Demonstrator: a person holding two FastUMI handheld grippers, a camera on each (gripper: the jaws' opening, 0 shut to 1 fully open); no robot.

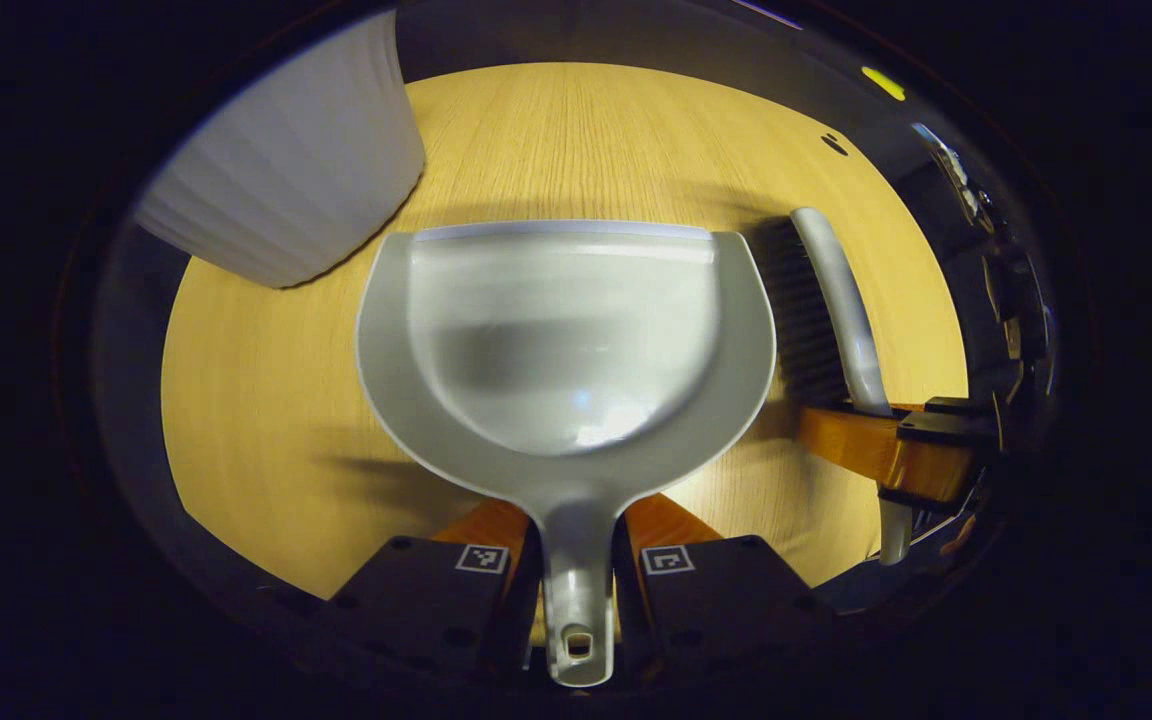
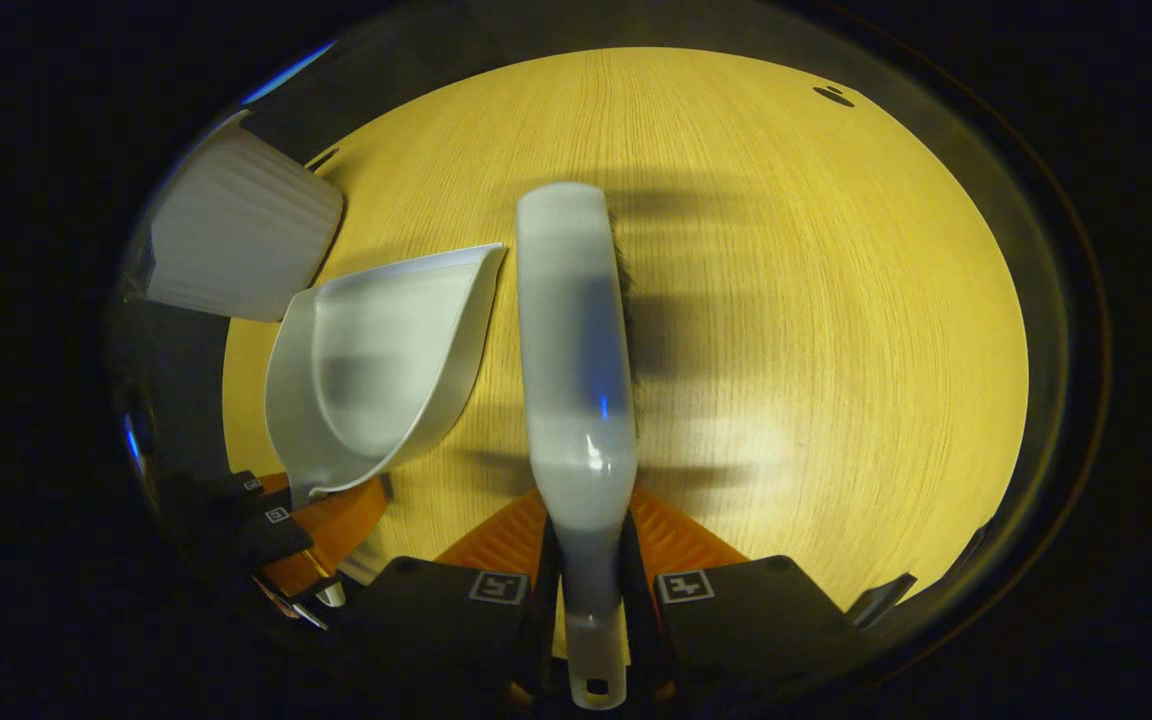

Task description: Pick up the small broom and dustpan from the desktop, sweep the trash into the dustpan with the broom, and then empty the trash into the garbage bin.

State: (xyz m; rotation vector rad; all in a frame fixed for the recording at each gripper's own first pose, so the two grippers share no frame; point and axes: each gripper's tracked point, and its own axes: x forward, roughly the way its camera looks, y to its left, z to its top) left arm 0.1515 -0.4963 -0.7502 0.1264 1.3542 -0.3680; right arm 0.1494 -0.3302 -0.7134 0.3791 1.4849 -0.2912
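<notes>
Wood-grain desktop (image 1: 576, 130) under both tools, no trash visible on it. Left gripper view: your left gripper (image 1: 576, 590) is clamped w/ both fingers on the dustpan (image 1: 566, 330) handle; pan looks empty, garbage bin (image 1: 286, 170) sits just beyond its left corner, contents hidden. Right gripper view: your right gripper (image 2: 586, 600) is closed on the broom (image 2: 576, 340) handle, bristles facing the desk, pan just beside it. Pickup looks done; next you need to find the trash, set the pan lip flat, sweep toward it.
</notes>
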